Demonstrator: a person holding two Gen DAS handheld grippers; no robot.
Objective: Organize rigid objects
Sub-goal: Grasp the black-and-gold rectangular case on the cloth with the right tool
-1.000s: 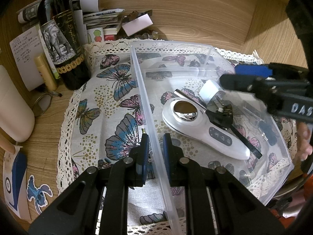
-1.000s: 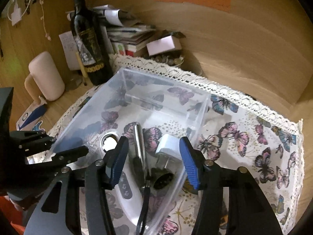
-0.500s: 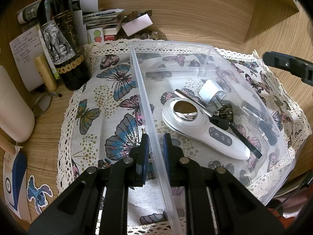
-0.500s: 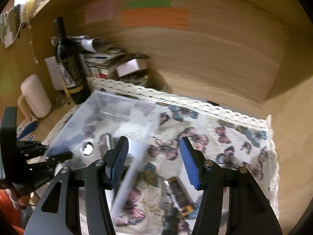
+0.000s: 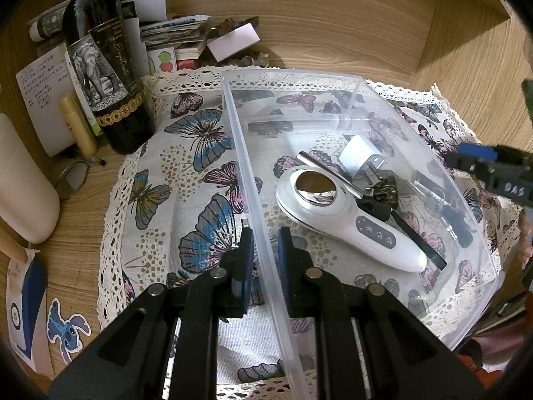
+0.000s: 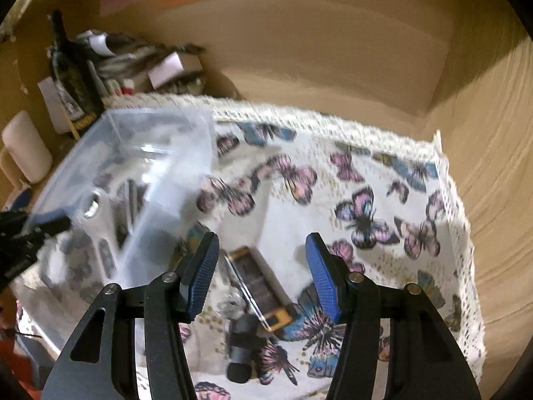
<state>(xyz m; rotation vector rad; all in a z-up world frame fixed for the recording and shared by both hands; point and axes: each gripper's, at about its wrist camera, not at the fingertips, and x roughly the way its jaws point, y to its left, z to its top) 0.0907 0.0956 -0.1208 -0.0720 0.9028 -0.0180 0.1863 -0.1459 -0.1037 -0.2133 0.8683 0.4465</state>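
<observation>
My left gripper [image 5: 265, 243] is shut on the near left wall of a clear plastic box [image 5: 333, 76] standing on a butterfly cloth [image 5: 186, 173]. In the box lie a white handheld device [image 5: 346, 213], a white charger plug [image 5: 359, 156], a metal strip and black keys with a strap. My right gripper [image 6: 261, 250] is open and empty above the cloth to the right of the box [image 6: 140, 153]. Beneath it lie a black-and-yellow flat object [image 6: 260, 283], thin metal tweezers and a black cylinder [image 6: 241, 356]. The right wrist view is blurred.
A dark wine bottle [image 5: 103, 66], a stack of papers [image 5: 173, 33], a lip balm tube [image 5: 78, 126] and a cream mug [image 5: 20, 183] crowd the back left. Wooden walls enclose the back and right. The cloth's lace edge [image 6: 463, 220] ends near the right wall.
My right gripper has swung from over the box to the right, over the loose items on the cloth, still open and empty. The left gripper and the box have stayed put.
</observation>
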